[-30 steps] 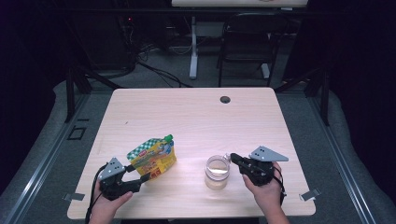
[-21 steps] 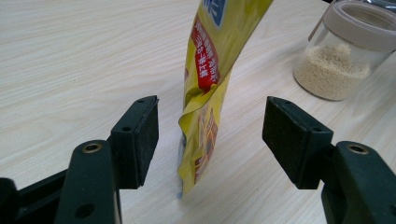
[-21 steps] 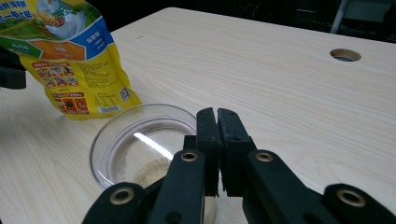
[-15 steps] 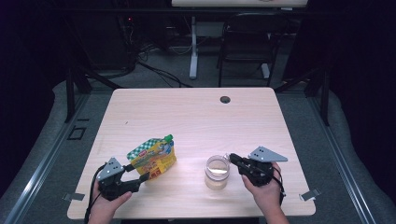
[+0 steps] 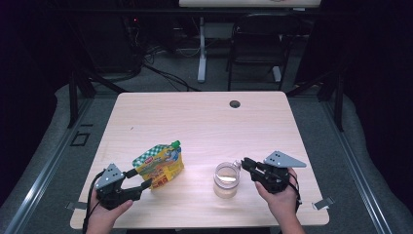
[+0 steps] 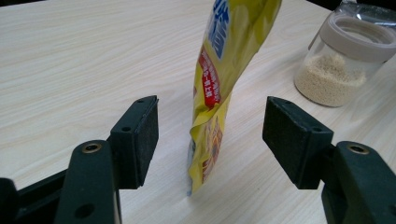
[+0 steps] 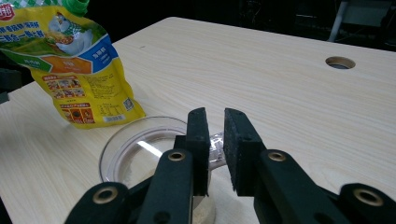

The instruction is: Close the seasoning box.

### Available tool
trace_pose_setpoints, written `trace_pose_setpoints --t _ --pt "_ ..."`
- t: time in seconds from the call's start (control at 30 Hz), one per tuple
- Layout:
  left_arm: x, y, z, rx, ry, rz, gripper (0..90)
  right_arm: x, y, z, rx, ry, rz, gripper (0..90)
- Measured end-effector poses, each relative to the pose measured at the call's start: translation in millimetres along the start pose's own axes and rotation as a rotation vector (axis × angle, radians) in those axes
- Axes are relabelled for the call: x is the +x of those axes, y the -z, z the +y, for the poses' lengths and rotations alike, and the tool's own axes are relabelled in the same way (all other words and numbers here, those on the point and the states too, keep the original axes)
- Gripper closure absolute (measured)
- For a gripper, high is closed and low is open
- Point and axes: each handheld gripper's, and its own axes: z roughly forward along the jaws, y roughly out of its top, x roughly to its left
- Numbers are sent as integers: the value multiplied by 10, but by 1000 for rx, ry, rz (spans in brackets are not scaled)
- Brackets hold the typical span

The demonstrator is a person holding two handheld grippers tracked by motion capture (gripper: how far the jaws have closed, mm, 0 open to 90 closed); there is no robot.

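Left claw [image 5: 138,179] sits lower left of the high view, jaws wide, gripping nothing. My left gripper view has the yellow spout pouch [image 6: 223,84] standing between the two open pads [image 6: 142,135], bottom edge on the wooden table [image 5: 204,126], touching neither pad as far as I can see. High view: pouch [image 5: 159,165] stands just right of and above my left claw, green cap at its top, leaning a bit. Centre-right of the same view is the glass jar [image 5: 226,179], pale grains in the bottom, lid open and hinged to its right side. Right claw [image 5: 244,164] at lower right, held in my right hand [image 5: 282,202], jaws narrow and pinched on the clear lid [image 7: 140,149] at its tab. Right gripper view: pads almost together around that clear tab, lid lying tipped below them, pouch at upper left of the frame. Small round cable hole [image 5: 235,104] at top centre of the table, well apart from everything.
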Motion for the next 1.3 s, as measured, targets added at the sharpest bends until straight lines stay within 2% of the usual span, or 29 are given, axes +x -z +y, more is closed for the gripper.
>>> trace_pose_setpoints --t 0.33,0.5,0.63,0.83,0.97,1.03,1.27,1.3 --pt "28 189 -38 -1 -19 13 364 36 -12 60 2 -4 12 683" --pt "78 298 -89 -17 2 30 364 67 -3 51 6 9 8 574" --pt "133 351 -136 -37 28 46 364 60 29 34 2 5 -2 534" --pt "214 406 -171 -59 53 66 364 -25 145 -3 -9 -20 -31 458" --pt "250 426 -189 -50 62 80 364 -72 198 -46 -12 -43 -44 431" --pt "283 411 -220 -44 72 91 365 -120 262 -111 3 -64 -55 416" --pt "358 381 -280 -28 101 108 365 -247 358 -270 43 -93 -95 400" --pt "378 379 -297 -14 107 115 365 -289 383 -331 51 -111 -108 394"
